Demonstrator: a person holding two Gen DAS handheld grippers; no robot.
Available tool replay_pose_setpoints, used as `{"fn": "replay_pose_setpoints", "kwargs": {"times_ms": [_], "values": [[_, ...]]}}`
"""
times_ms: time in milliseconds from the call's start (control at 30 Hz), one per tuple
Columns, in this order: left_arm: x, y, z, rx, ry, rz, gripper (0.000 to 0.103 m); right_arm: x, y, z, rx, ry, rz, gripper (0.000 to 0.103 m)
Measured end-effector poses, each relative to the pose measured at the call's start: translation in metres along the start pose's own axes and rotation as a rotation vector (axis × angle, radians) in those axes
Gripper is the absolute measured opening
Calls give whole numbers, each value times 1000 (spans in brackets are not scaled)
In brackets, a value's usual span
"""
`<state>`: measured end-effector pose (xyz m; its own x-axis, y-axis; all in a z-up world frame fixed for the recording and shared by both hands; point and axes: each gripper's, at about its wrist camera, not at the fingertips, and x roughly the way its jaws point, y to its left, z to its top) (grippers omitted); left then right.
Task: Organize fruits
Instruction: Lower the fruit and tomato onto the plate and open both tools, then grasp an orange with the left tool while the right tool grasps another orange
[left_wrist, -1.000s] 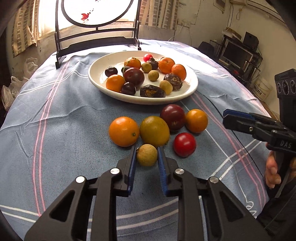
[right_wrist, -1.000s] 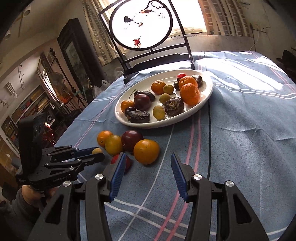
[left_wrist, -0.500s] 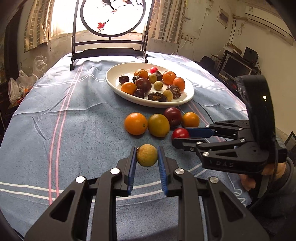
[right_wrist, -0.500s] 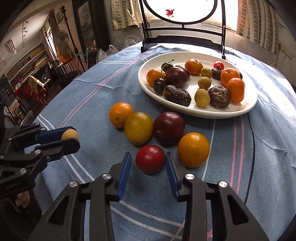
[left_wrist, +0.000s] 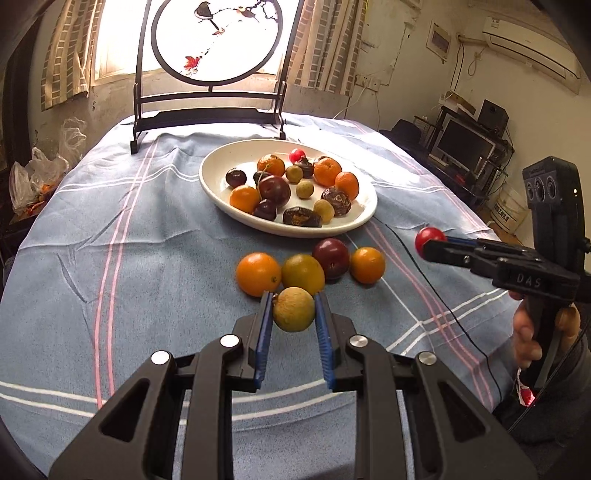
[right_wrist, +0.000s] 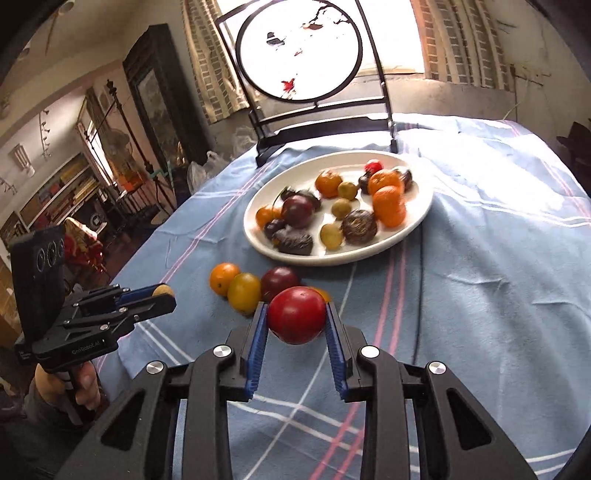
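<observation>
My left gripper is shut on a small tan round fruit and holds it above the blue cloth; it also shows in the right wrist view. My right gripper is shut on a red round fruit, lifted off the cloth, seen from the left wrist view. A white oval plate with several fruits stands beyond. On the cloth in front of the plate lie an orange, a yellow-orange fruit, a dark red plum and a small orange.
A black stand with a round painted screen stands at the table's far edge. A thin black cable runs over the cloth right of the plate. A desk with monitors stands off the table at the right.
My right gripper closed on the red fruit and lifted it off the cloth to the right. My left gripper keeps the tan fruit and has risen.
</observation>
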<state>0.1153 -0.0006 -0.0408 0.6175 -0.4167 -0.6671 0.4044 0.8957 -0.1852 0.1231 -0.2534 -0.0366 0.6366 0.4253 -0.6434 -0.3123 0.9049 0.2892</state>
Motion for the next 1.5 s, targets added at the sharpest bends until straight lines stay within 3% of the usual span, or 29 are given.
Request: {"fn": "replay_pose_setpoints", "kwargs": {"times_ms": [200, 467, 533, 567, 633, 700, 767, 800, 967, 1133, 1333, 1400, 1433, 1500], "values": [[28, -3, 58, 7, -2, -25, 22, 0, -25, 56, 37, -55, 0, 31], [106, 11, 124, -58, 65, 13, 22, 81, -38, 106, 78, 8, -23, 33], [126, 18, 131, -84, 106, 28, 32, 98, -37, 111, 64, 28, -56, 36], [133, 22, 133, -103, 117, 36, 40, 102, -37, 113, 61, 22, -78, 46], [131, 28, 134, -133, 104, 23, 40, 100, -37, 112, 69, -3, -85, 50], [116, 29, 131, -134, 67, 8, 45, 90, -34, 105, 61, -14, -68, 50], [96, 28, 122, -121, 28, 17, 60, 79, -30, 95, 38, -19, -78, 50], [87, 27, 115, -110, 17, 19, 61, 74, -29, 87, 31, -15, -80, 50], [58, 29, 73, -51, 42, 50, 61, 58, -17, 42, -4, 35, -63, 51], [45, 40, 34, -70, 86, 72, 61, 60, 6, 9, -73, 101, -58, 51], [37, 41, 14, -75, 91, 81, 61, 74, 19, 1, -132, 140, -97, 51], [37, 43, 11, -81, 98, 77, 61, 83, 19, 3, -144, 158, -133, 46], [38, 43, 9, -81, 102, 81, 61, 87, 17, 3, -135, 170, -119, 38], [40, 43, 8, -73, 106, 94, 61, 87, 16, 3, -124, 162, -111, 38]]}}
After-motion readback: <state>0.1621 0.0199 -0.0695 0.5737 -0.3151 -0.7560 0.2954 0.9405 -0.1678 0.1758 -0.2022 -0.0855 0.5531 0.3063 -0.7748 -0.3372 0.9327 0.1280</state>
